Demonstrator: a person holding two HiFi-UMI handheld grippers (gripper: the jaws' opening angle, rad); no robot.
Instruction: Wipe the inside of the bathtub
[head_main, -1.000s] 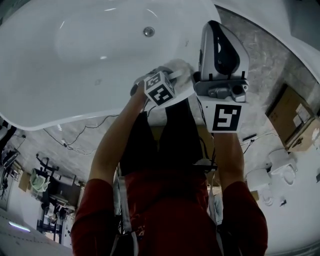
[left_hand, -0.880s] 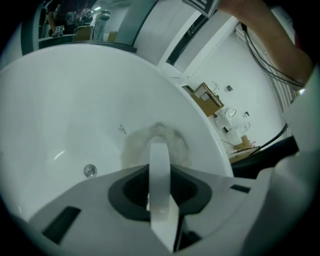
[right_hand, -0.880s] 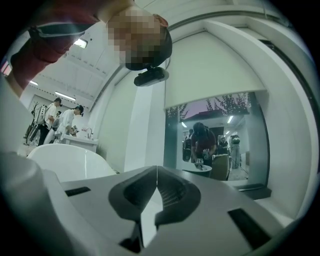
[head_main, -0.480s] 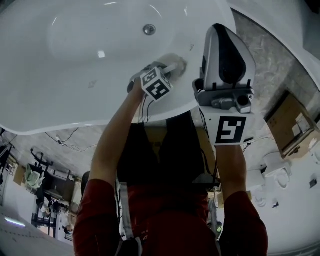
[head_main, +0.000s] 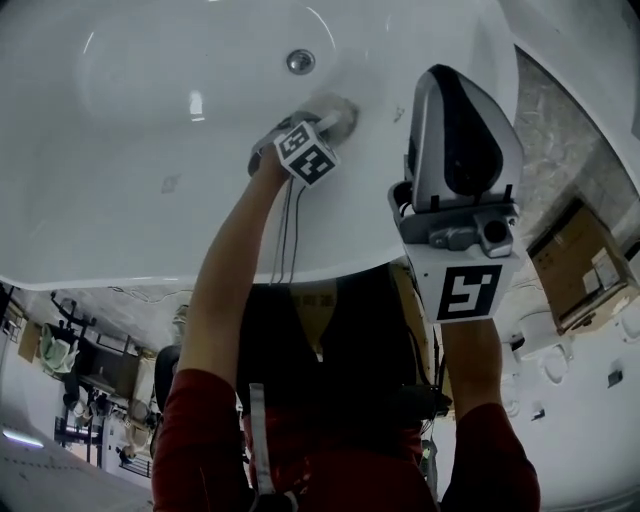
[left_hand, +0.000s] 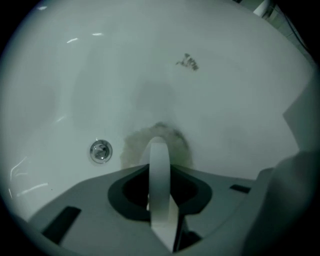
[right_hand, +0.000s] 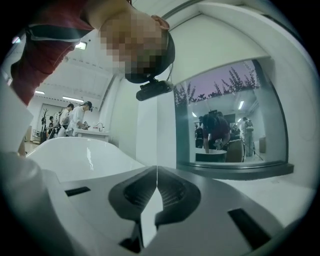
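Head view: white bathtub wall filled the top. A cloth was pressed beside the drain by the left gripper. The right gripper was held clear, prob. spare. Left gripper view: jaws were pinched on the cloth for wiping. Right gripper view: jaws were closed tight, w/ nothing held.

From the head view we lose the bathtub past the top and left edges. In the left gripper view the left tool covers the lower part of the cloth, so we cannot see how much it pinches. The dark mark on the tub wall is too small to tell.
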